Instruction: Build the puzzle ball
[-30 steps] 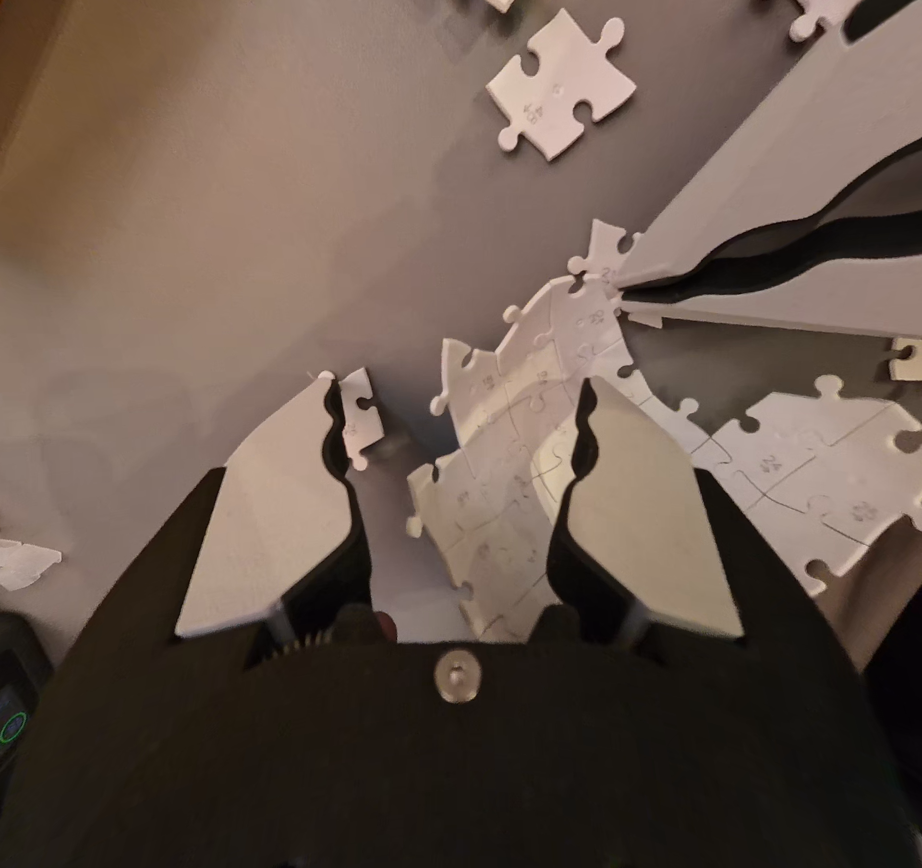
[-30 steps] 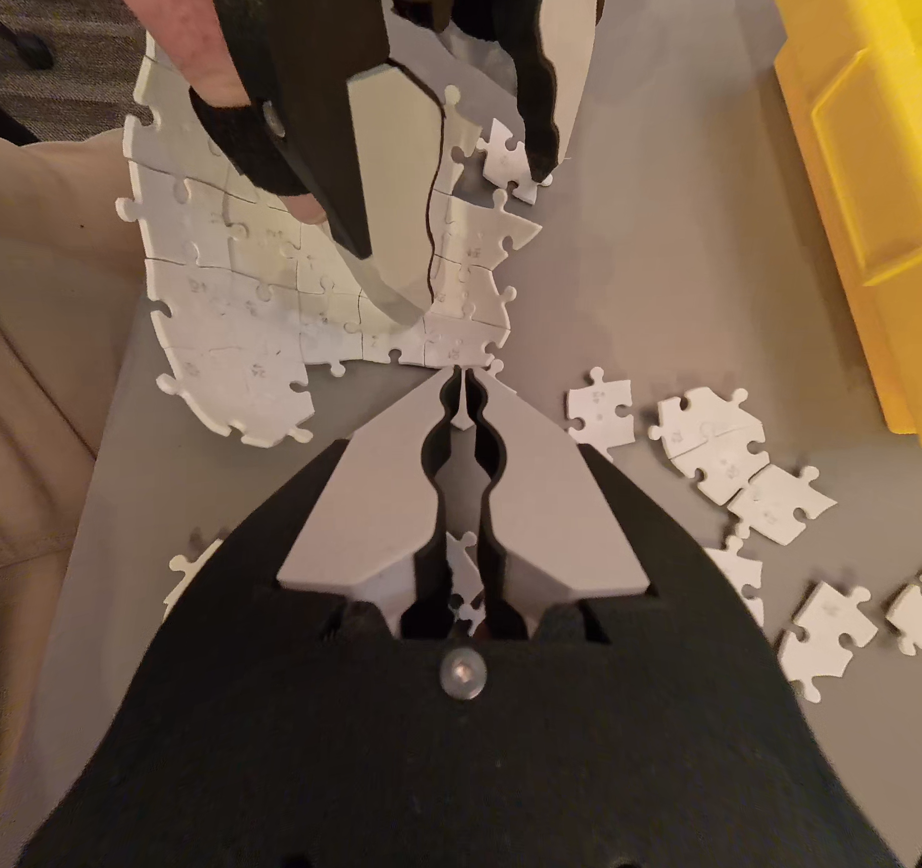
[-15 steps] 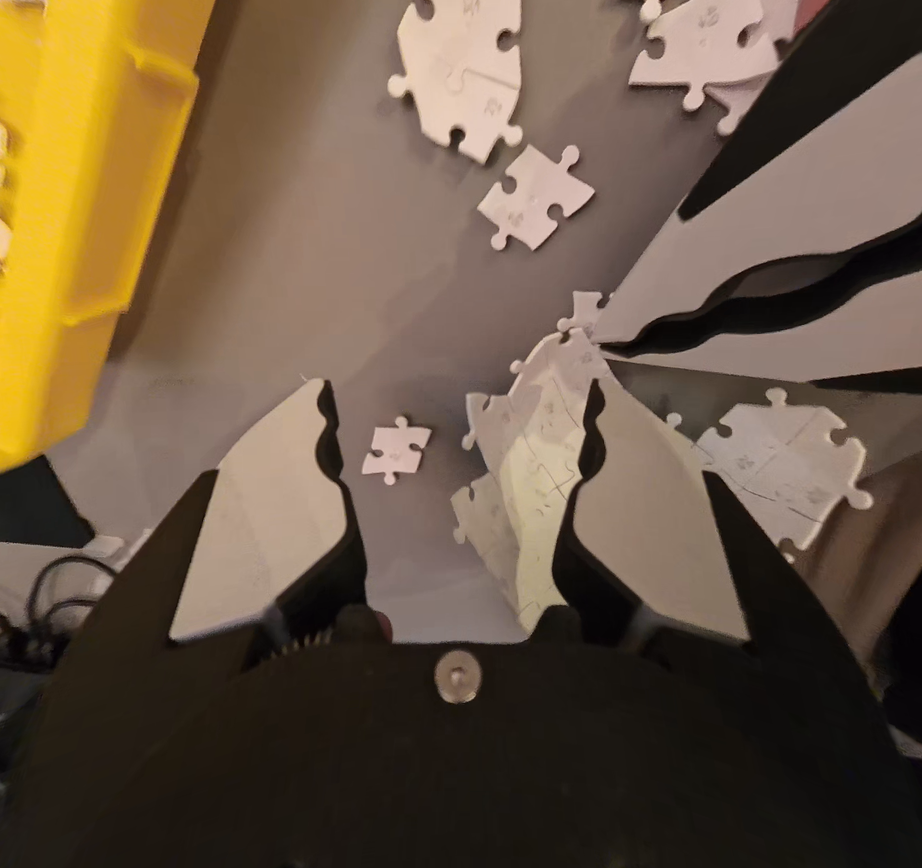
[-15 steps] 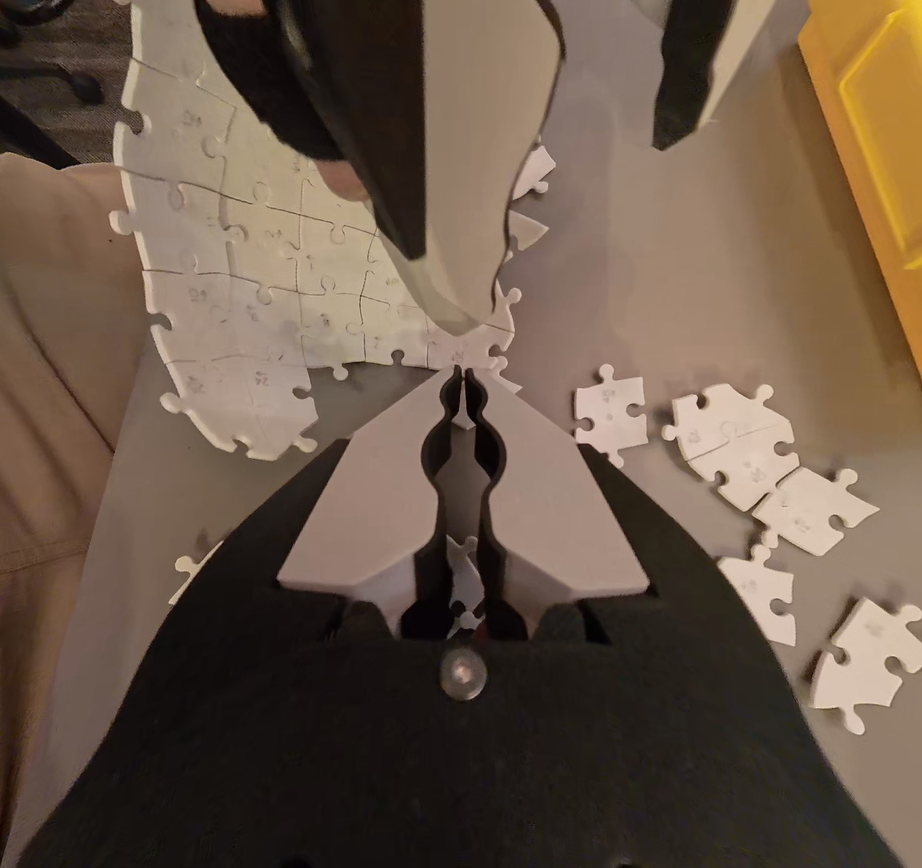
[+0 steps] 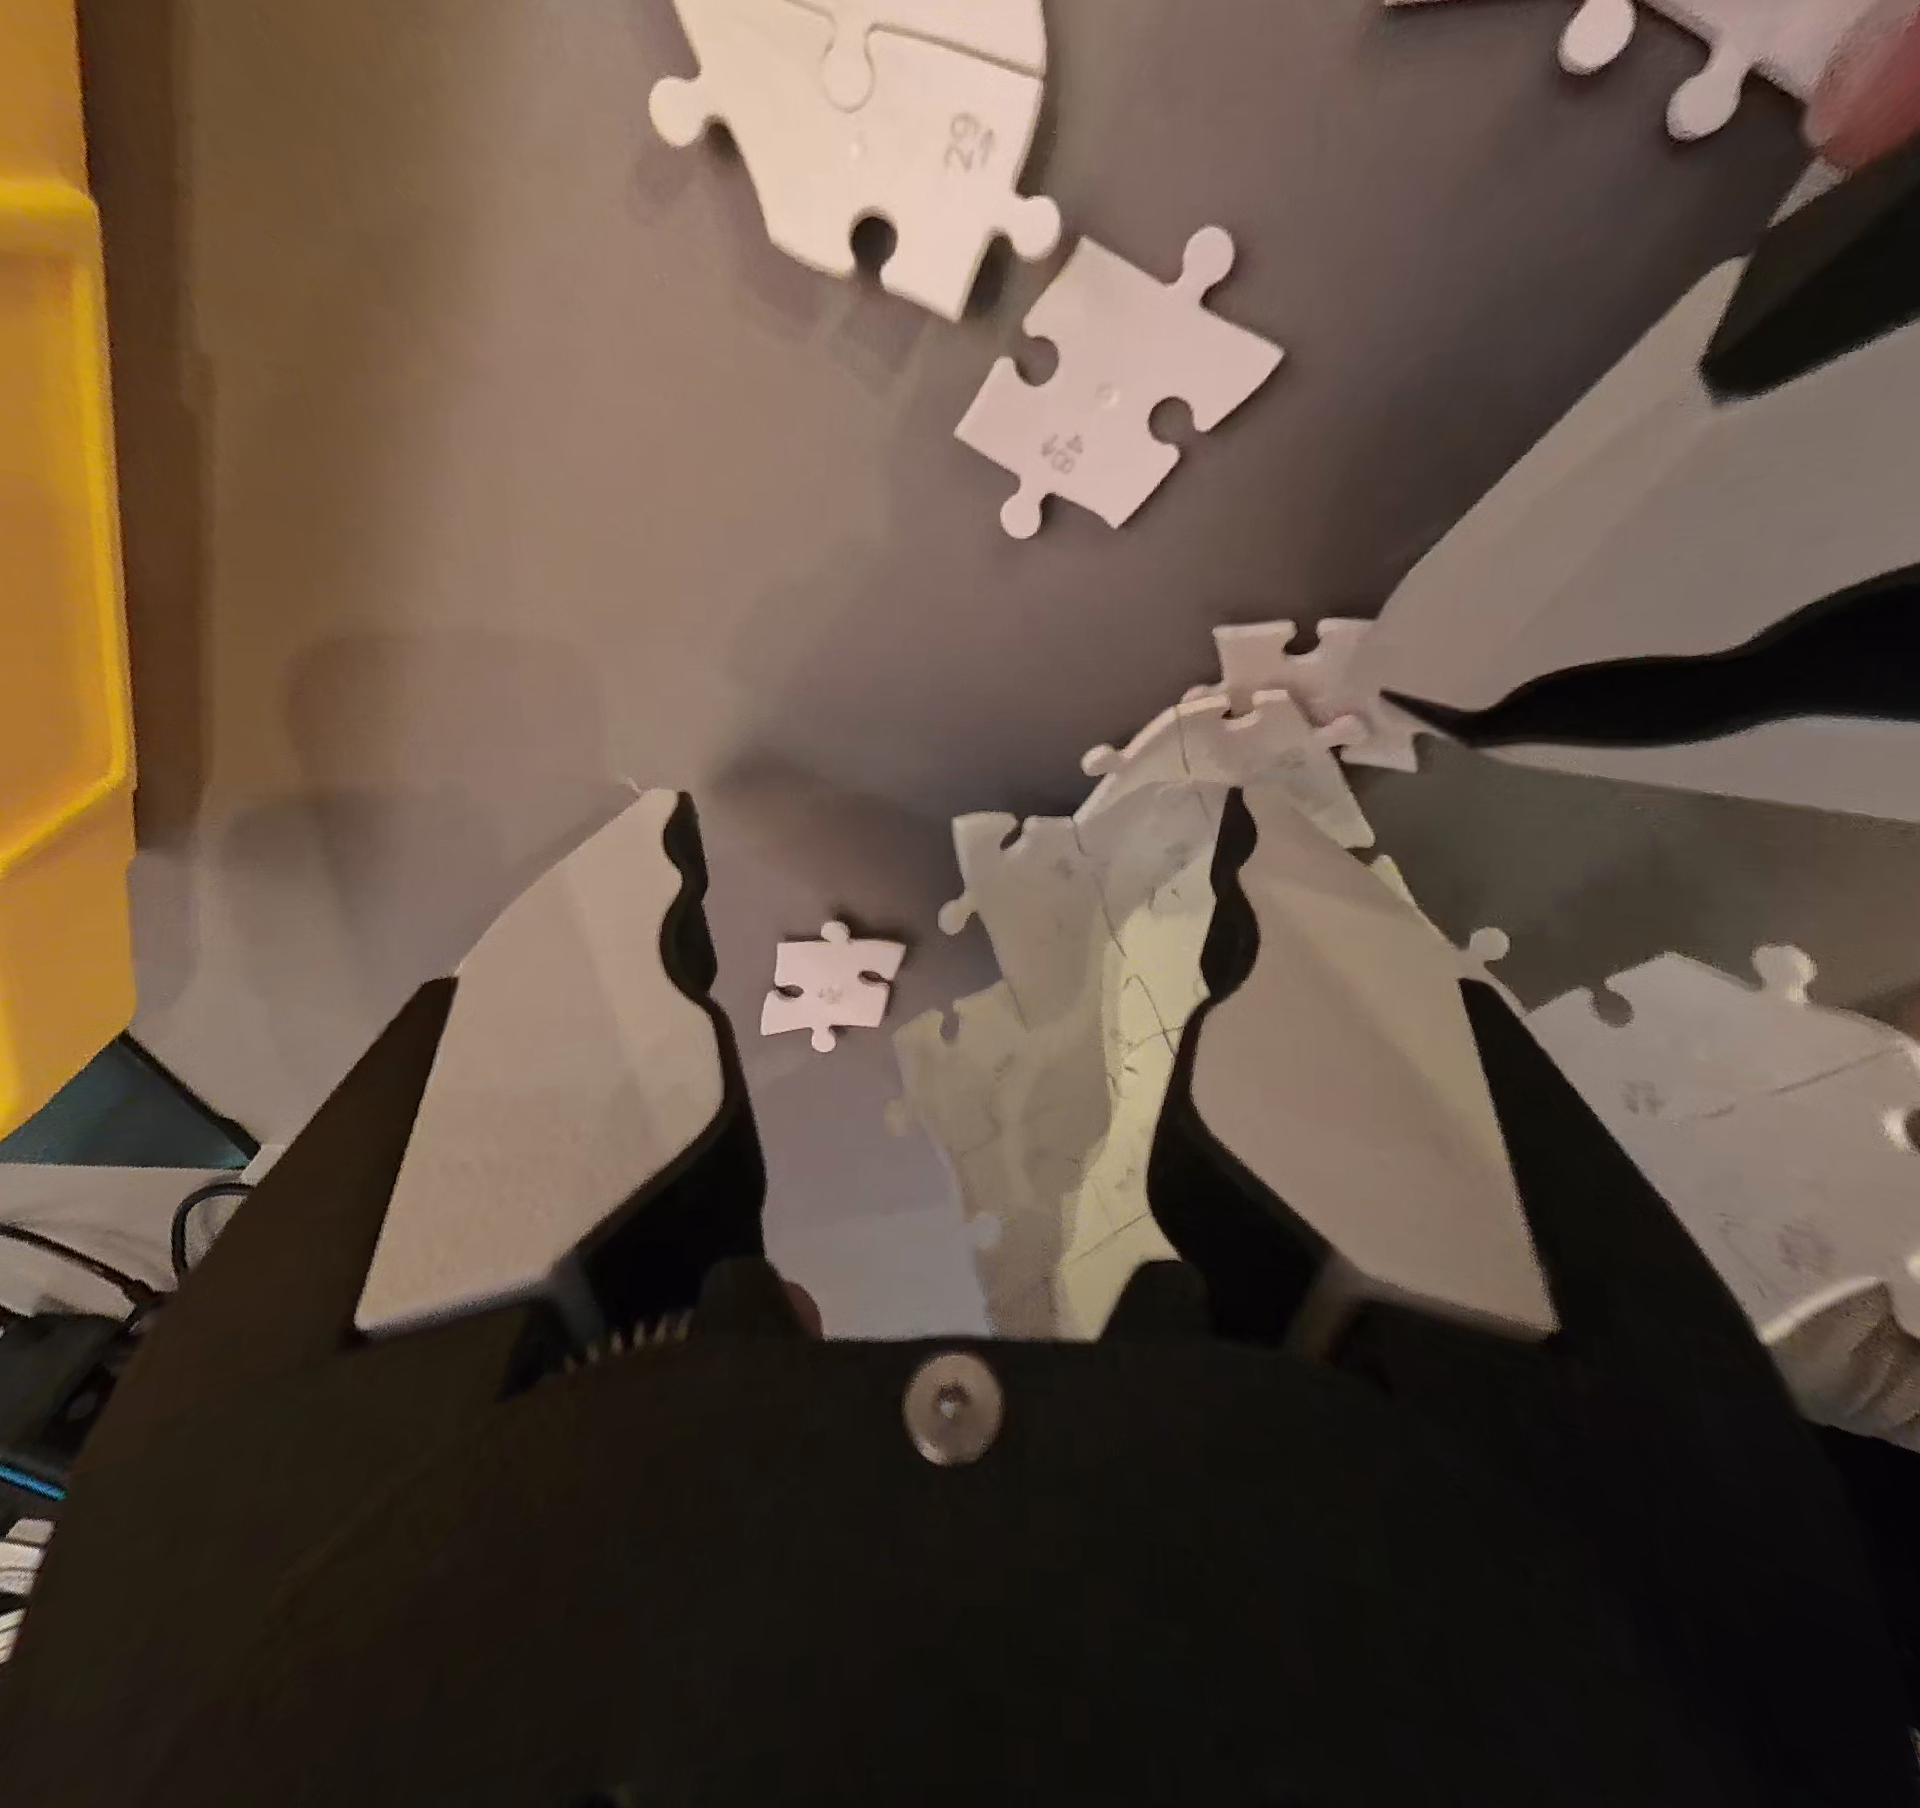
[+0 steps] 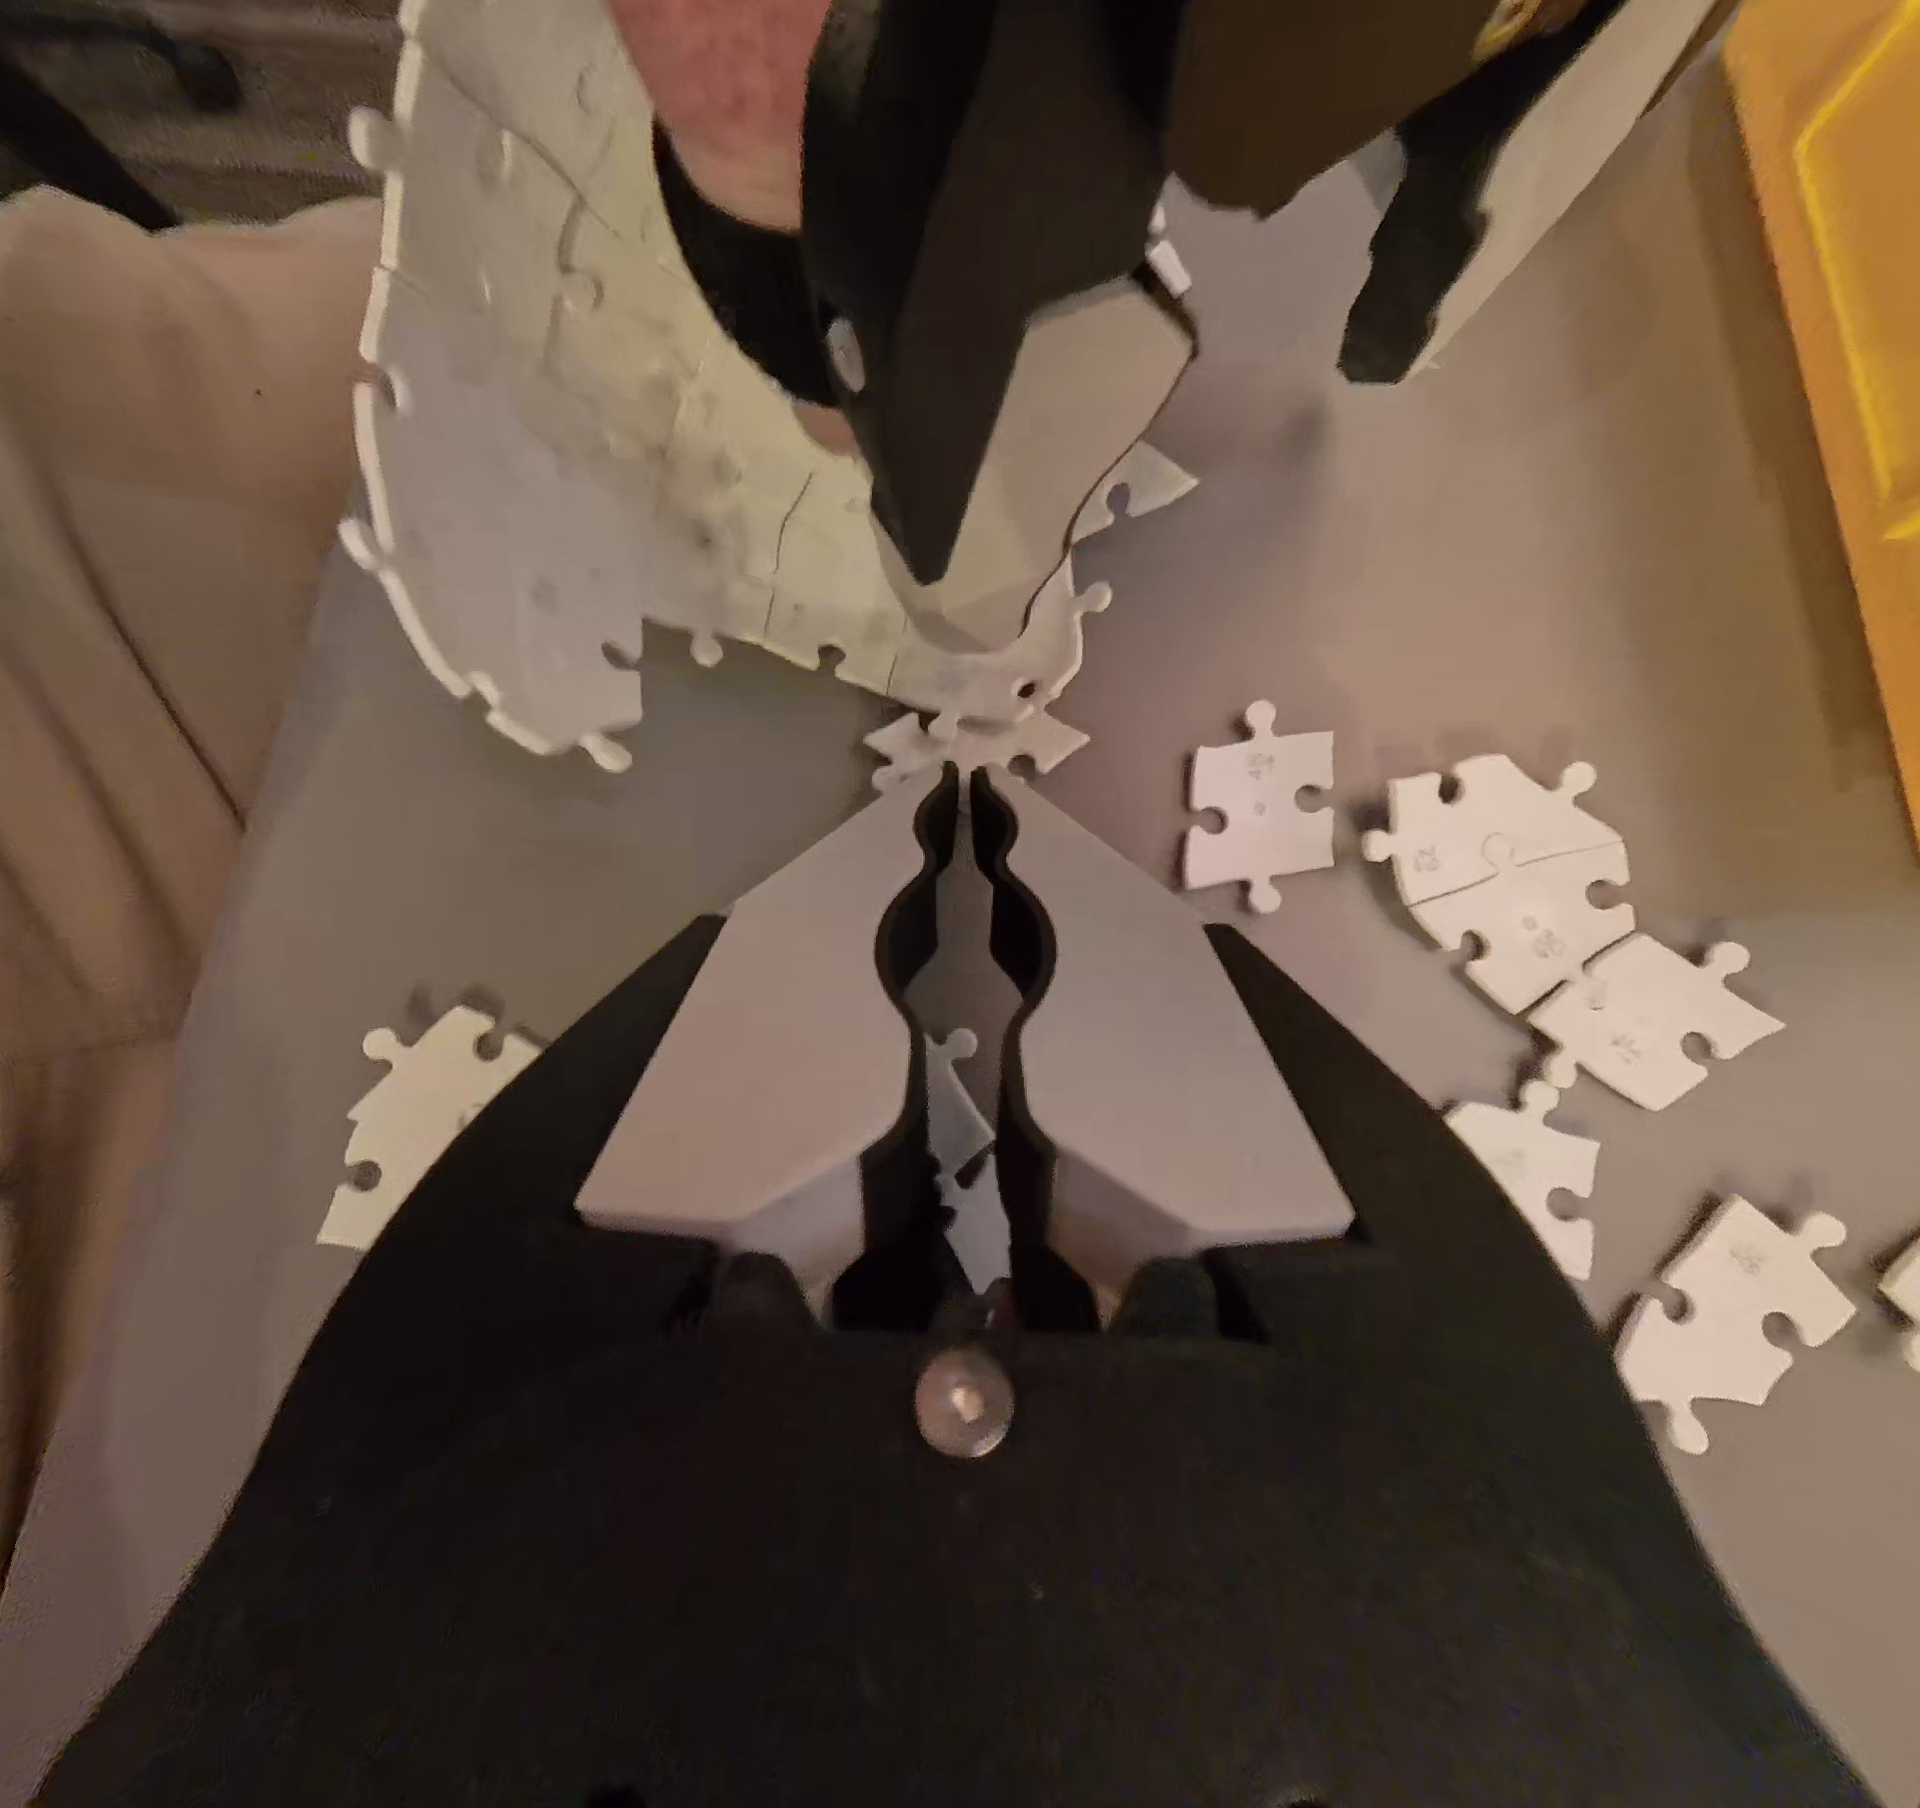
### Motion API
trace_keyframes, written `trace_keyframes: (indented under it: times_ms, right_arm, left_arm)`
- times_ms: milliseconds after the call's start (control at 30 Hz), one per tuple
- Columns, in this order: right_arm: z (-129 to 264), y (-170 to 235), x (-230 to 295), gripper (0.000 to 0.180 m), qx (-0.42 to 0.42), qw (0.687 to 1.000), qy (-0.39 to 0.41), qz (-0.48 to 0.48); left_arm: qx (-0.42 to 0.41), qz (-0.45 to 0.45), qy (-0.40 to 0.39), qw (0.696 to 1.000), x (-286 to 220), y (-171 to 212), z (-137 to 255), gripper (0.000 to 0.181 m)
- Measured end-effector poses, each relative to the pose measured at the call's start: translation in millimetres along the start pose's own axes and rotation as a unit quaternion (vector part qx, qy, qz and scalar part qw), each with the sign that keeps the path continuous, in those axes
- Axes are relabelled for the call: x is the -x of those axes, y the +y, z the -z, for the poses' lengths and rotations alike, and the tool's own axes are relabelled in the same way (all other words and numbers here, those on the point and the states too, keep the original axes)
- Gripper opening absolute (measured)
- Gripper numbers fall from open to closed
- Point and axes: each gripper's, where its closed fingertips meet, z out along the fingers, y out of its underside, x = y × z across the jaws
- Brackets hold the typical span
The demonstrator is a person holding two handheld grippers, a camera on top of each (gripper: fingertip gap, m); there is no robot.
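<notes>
Right gripper (image 6: 961, 769) pinching a loose piece (image 6: 977, 742) against the curved shell (image 6: 582, 532) edge for joining; left gripper (image 5: 956, 813) spread wide, steadying it.

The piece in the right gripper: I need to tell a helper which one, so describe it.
Start at the big curved assembled shell. At its lower edge, the shut right gripper pinches one white piece, the only loose piece lifted rather than flat on the grey table.

In the right wrist view, the joined shell (image 6: 540, 470) lies ahead-left on the table (image 6: 1351, 553), loose pieces (image 6: 1260, 808) to the right, the bin (image 6: 1839, 304) far right.
</notes>
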Motion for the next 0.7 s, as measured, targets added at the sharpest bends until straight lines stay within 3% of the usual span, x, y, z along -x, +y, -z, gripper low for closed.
trace_keyframes:
  times_ms: [700]
  right_arm:
    - [-3,3,-7,0.0,0.002,0.999,0.037,-0.019]
  left_arm:
    - [0.026,0.023,0.017,0.999,-4,9,-2,0.089]
